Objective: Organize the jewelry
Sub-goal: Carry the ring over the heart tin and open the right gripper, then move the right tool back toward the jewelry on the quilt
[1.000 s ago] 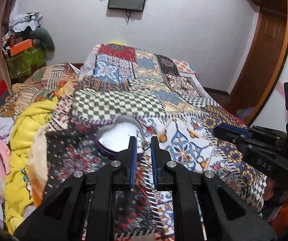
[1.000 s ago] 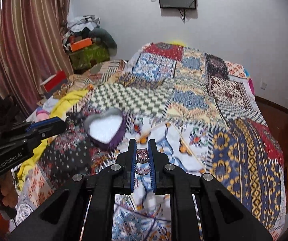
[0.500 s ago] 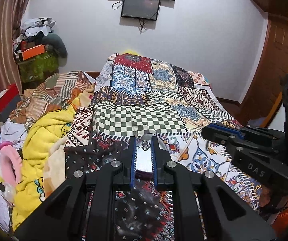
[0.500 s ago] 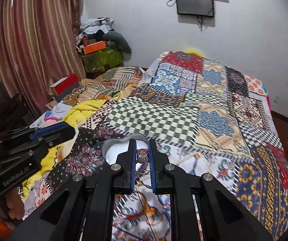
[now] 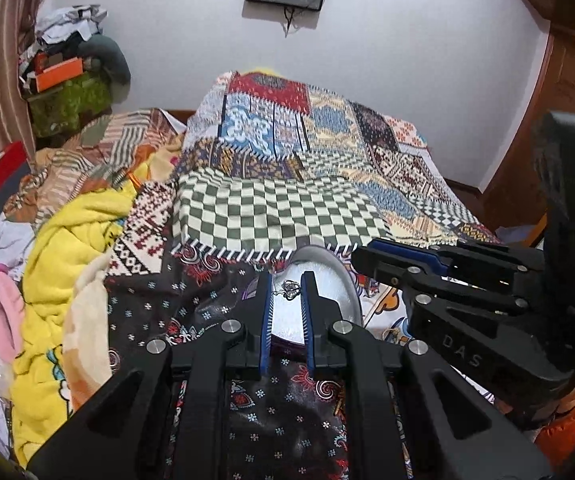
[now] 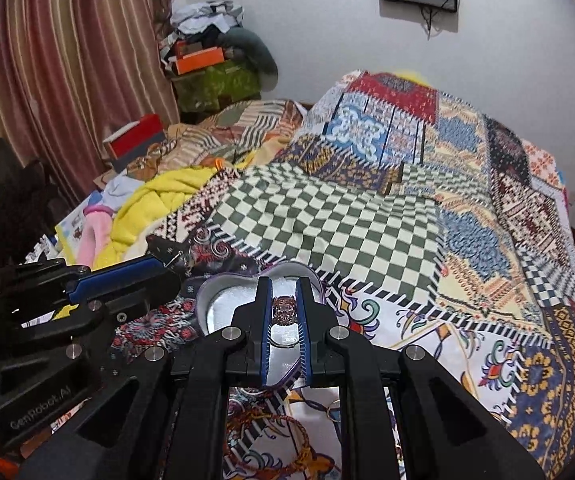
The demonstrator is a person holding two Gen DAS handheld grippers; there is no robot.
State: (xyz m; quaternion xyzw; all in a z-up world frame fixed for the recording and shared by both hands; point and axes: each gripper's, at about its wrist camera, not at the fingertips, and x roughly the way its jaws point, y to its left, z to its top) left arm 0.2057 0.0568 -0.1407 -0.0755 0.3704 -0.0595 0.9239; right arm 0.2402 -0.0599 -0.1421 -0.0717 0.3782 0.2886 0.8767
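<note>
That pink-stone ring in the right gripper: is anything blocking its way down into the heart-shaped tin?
Nothing visible. The ring hangs directly over the open heart-shaped tin, whose silvery inside looks bare beneath it.

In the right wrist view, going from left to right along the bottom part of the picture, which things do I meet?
Left gripper holding a small silver piece → heart-shaped tin → right gripper shut on the ring → patchwork bedspread.

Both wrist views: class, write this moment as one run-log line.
left gripper: shut on silver pendant | right gripper: shut on pink-stone ring | both over heart-shaped tin | nothing released
</note>
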